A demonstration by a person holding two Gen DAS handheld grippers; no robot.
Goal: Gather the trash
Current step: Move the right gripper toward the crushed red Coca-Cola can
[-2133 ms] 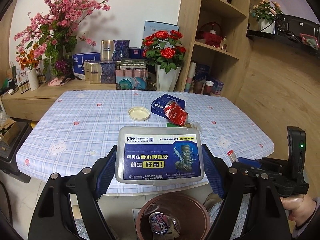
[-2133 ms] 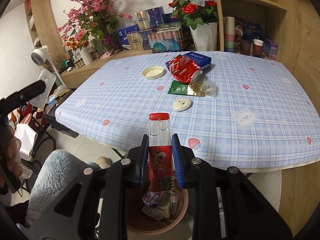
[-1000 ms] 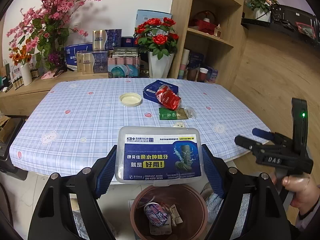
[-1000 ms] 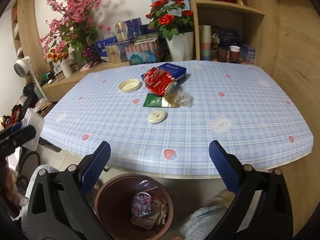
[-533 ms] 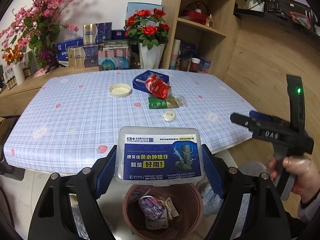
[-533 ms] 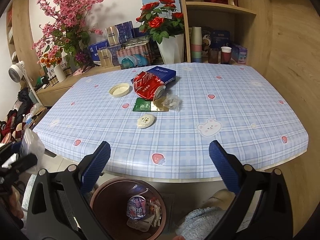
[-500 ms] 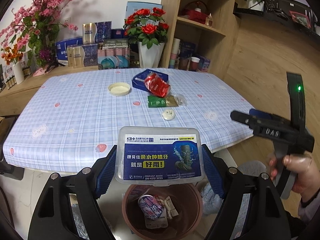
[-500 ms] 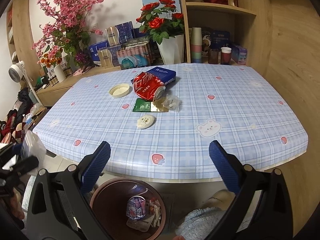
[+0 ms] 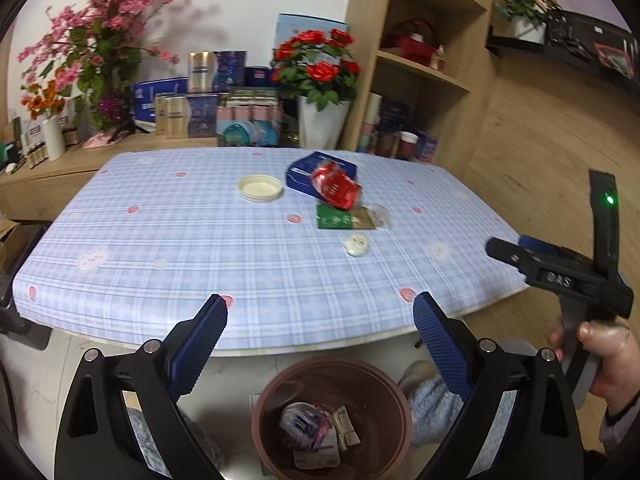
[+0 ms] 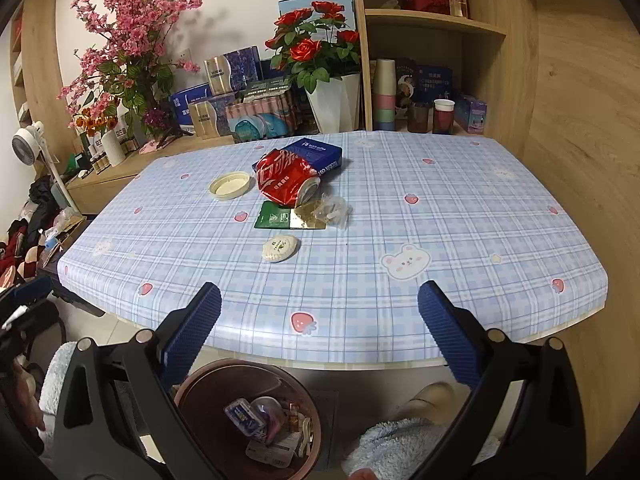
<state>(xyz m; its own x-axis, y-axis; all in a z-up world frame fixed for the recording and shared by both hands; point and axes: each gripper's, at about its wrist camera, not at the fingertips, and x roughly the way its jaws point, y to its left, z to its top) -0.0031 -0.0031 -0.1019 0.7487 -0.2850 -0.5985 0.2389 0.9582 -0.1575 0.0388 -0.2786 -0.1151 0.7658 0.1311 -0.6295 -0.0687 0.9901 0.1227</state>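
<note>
My left gripper [image 9: 320, 304] hangs above the brown bin [image 9: 280, 384]; its jaws are opening and nothing is between them. Wrappers and a squashed pack lie in the bin [image 10: 192, 388]. My right gripper [image 10: 320, 292] is open and empty at the table's near edge; the left wrist view shows it in a hand at the right [image 9: 560, 276]. On the checked tablecloth [image 10: 400, 208] lie a crushed red can [image 10: 286, 180], a blue carton [image 10: 320, 152], a cream lid [image 10: 230, 185], a green sachet [image 10: 274, 216], a clear wrapper [image 10: 334, 210] and a small white round packet [image 10: 280, 248].
A white vase of red roses [image 10: 332, 96] and gift boxes stand behind the table on a low wooden sideboard [image 10: 120, 168]. A wooden shelf unit [image 10: 436, 20] with cups rises at the back right. A fluffy slipper [image 10: 400, 440] rests beside the bin.
The clear box with the blue label, held between the left jaws until half a second ago, is gone from them and the jaws have spread. The right gripper stays open and has barely moved.
</note>
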